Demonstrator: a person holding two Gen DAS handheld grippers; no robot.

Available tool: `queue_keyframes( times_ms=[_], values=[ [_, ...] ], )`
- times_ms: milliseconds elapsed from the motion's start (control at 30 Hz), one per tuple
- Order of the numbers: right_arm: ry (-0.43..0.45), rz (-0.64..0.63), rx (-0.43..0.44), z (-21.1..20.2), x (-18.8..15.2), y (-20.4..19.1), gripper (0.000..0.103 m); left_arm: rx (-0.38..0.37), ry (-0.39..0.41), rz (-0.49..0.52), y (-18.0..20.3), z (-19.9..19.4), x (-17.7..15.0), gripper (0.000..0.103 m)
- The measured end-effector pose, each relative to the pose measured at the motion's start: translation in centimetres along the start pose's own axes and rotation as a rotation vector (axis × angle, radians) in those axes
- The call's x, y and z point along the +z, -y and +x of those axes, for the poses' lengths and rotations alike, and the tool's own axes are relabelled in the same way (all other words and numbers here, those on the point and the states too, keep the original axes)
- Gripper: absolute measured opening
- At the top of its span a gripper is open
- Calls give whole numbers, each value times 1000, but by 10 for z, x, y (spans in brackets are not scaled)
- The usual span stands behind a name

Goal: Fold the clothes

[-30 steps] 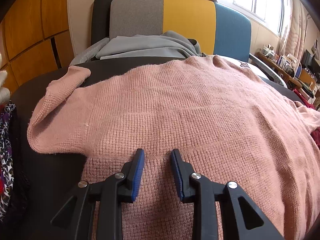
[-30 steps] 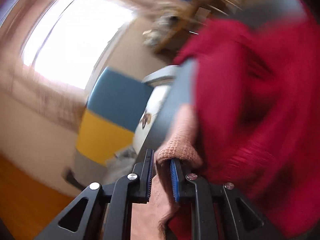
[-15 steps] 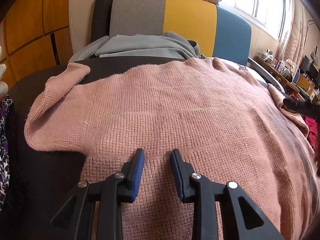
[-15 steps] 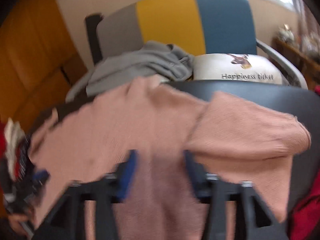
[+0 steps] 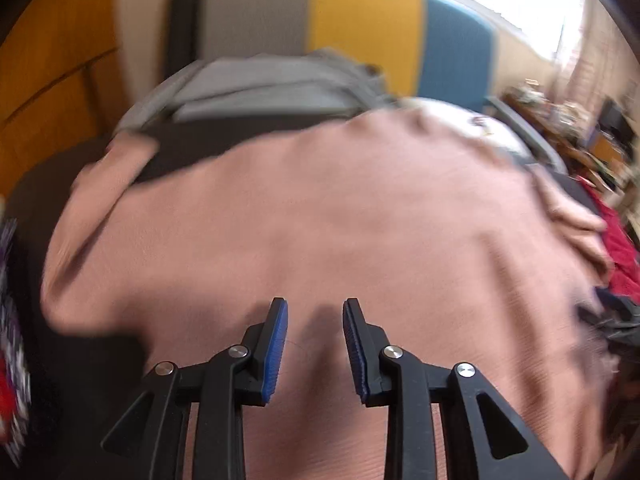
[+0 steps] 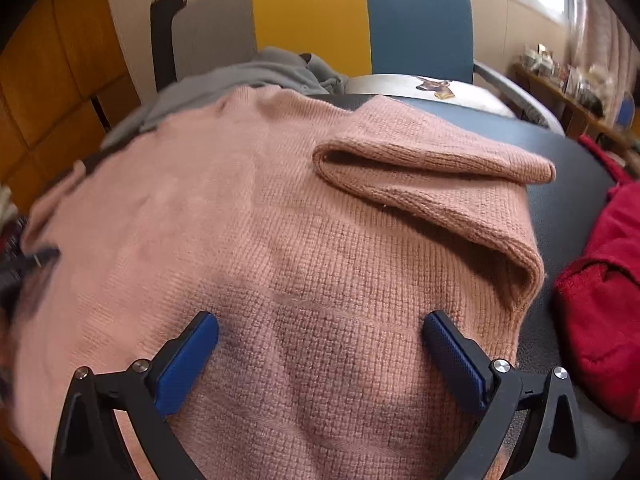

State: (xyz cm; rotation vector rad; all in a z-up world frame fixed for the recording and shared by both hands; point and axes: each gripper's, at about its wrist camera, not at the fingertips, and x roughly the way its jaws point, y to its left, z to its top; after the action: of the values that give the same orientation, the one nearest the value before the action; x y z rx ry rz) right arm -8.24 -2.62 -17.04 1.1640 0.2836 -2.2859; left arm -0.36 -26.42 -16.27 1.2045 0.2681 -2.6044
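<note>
The dark round table (image 6: 568, 200) carries a pink knit sweater (image 6: 304, 240) spread flat across most of its top, reaching from the near edge to the far rim in front of the grey, yellow and blue chair (image 6: 360, 24). A second ago the right sleeve (image 6: 432, 176) was pinched in the right gripper and held up beside the red garment (image 6: 600, 288); now it lies folded inward on the sweater's chest, its cuff pointing toward the table's right side. The left sleeve (image 5: 100, 184) remains bent outward over the dark tabletop, as before. A grey garment (image 6: 248, 76) lies heaped on the chair seat behind the table.

The right gripper (image 6: 320, 340) has let the sleeve go — its blue-padded jaws now stand wide apart, empty, above the sweater's lower body. The left gripper (image 5: 314, 332) hangs over the hem area as it did earlier, jaws parted by a narrow gap with nothing between them; its view has gone blurred.
</note>
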Motion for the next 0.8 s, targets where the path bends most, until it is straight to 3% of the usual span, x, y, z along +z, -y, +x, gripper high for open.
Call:
queue_keyframes(
  times_ms=[133,233,333,400,567,800],
  values=[
    [5,-1,-6,2,2,2,103,-200,5,322,91,4,57,32],
    [15,9,11,1,2,4,103,-310,-41,520,151,19,94,37],
    [26,19,29,0,2,7,103,-398,-87,703,209,38,108,46],
    [33,25,41,0,1,8,103,-418,-105,811,238,50,109,47],
    [42,24,44,-2,-2,7,103,-415,-188,967,293,94,98,47],
    [52,34,56,-3,-3,10,103,-364,-224,998,318,132,99,47]
  ],
)
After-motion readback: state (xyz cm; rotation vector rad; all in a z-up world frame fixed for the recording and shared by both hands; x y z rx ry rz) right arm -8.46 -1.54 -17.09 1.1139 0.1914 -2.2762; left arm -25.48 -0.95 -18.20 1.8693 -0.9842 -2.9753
